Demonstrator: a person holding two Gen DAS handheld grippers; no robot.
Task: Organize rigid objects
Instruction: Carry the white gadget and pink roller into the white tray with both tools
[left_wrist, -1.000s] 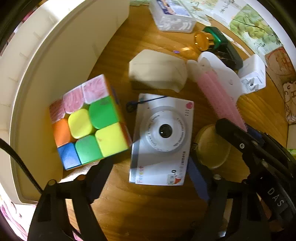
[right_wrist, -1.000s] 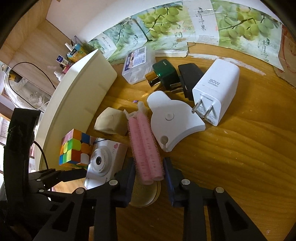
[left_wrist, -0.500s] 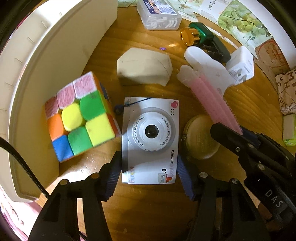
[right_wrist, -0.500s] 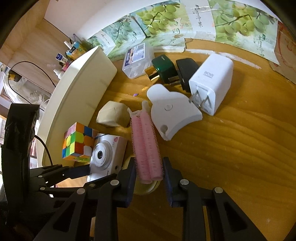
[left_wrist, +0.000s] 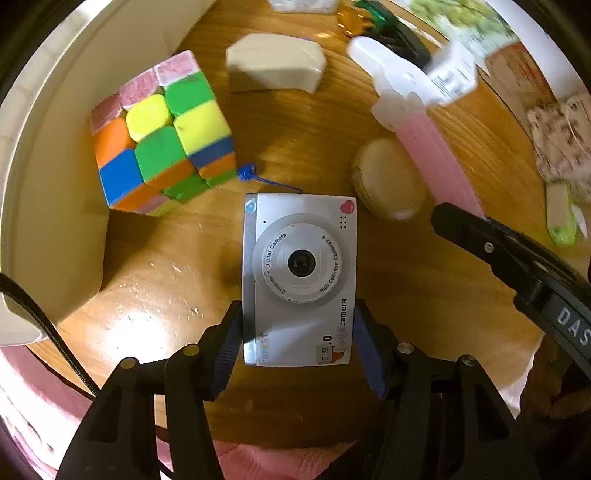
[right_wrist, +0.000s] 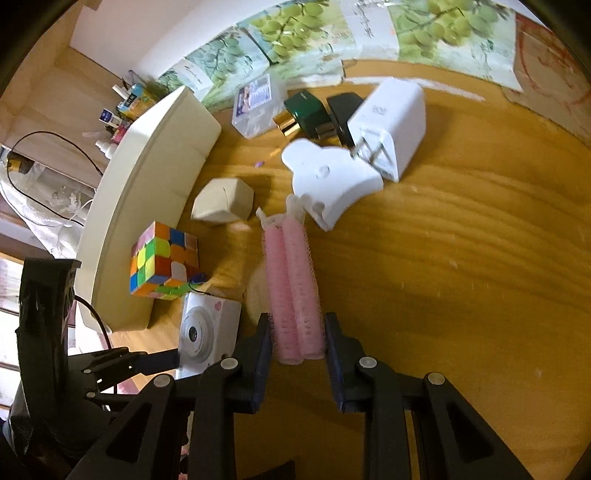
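My left gripper (left_wrist: 298, 334) is shut on a white children's digital camera (left_wrist: 300, 277), lens up, held just above the wooden table; it also shows in the right wrist view (right_wrist: 207, 334). My right gripper (right_wrist: 297, 345) is shut on a pair of pink hair rollers (right_wrist: 293, 291), which also show in the left wrist view (left_wrist: 437, 155). A colourful puzzle cube (left_wrist: 159, 136) stands by the cream storage bin (left_wrist: 48, 155).
A beige block (right_wrist: 223, 201), a round tan compact (left_wrist: 388, 179), a white clip-shaped piece (right_wrist: 328, 177), a white charger (right_wrist: 391, 125), a green bottle (right_wrist: 304, 112), a black plug (right_wrist: 341, 107) and a clear box (right_wrist: 255, 105) lie on the table. Grape-print cartons (right_wrist: 332, 40) line the back.
My left gripper moved to the camera, closed on it and drew it back from the cube. My right gripper closed on the pink rollers and pulled them back.
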